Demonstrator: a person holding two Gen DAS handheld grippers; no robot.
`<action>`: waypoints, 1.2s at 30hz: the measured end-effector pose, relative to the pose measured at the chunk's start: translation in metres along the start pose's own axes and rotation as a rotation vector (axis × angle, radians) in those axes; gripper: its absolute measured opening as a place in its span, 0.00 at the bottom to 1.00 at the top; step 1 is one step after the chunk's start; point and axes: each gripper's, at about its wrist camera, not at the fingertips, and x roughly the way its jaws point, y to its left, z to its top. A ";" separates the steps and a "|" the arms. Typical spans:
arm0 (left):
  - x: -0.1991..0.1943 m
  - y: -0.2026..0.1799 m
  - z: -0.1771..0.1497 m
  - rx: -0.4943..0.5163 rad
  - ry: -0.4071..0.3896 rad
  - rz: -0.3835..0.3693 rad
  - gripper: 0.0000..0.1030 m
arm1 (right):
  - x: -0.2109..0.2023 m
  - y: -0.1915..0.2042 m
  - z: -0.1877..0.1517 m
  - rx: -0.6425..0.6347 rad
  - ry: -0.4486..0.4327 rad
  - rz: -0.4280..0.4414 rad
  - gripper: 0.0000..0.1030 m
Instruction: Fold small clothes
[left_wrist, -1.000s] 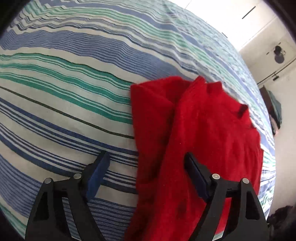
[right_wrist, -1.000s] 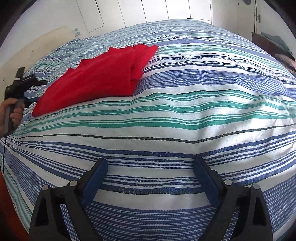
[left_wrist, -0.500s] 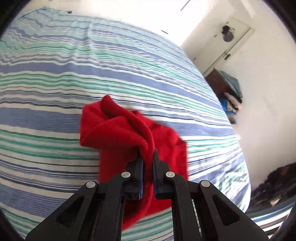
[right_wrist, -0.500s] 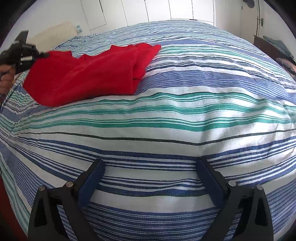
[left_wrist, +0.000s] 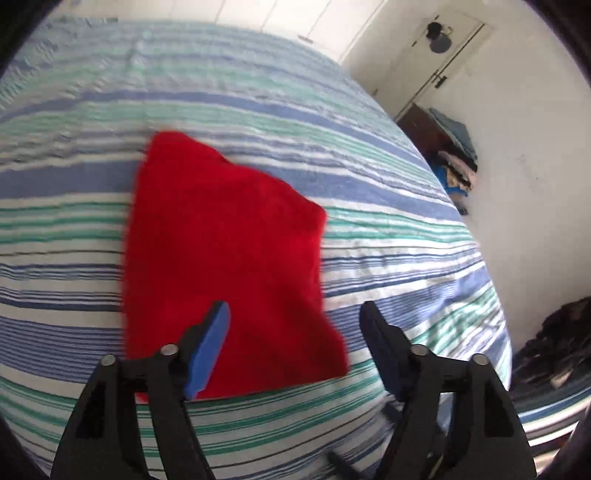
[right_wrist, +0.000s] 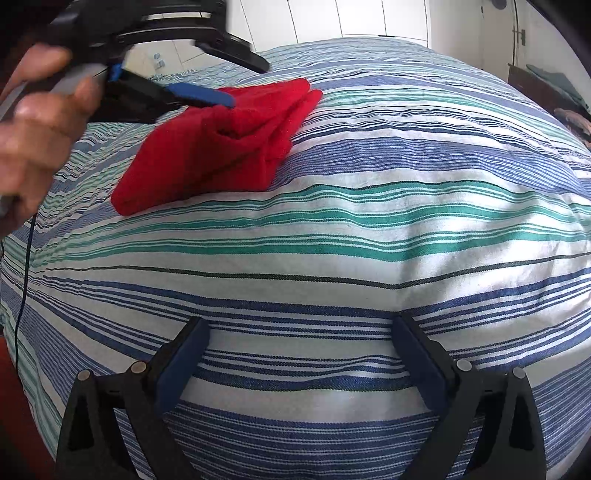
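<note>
Left gripper (left_wrist: 295, 325) hangs over the soft, fuzzy red folded garment (left_wrist: 225, 258), jaws wide apart, gripping nothing. It's a thick wedge on the wrinkly blue-green striped bedspread (right_wrist: 369, 236). Right gripper (right_wrist: 299, 343) gapes empty, well apart, loads of bed around.

Bright daylight; white walls (left_wrist: 517, 155) blow out at upper right. Left view motion-blurred, right view sharper; fisheye bends the edges, corners vignette black.

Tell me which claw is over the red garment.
The left claw, open above the folded red knit garment; the right claw sits over bare striped bedsheet.
</note>
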 end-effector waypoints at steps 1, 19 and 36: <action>-0.019 0.016 -0.006 0.017 -0.046 0.049 0.82 | 0.000 0.001 0.000 -0.003 0.003 0.000 0.98; -0.048 0.146 -0.153 -0.105 -0.101 0.331 0.88 | 0.064 -0.020 0.154 0.578 0.064 0.377 0.69; -0.037 0.149 -0.158 -0.061 -0.106 0.327 0.98 | 0.103 0.006 0.206 0.202 0.072 0.175 0.31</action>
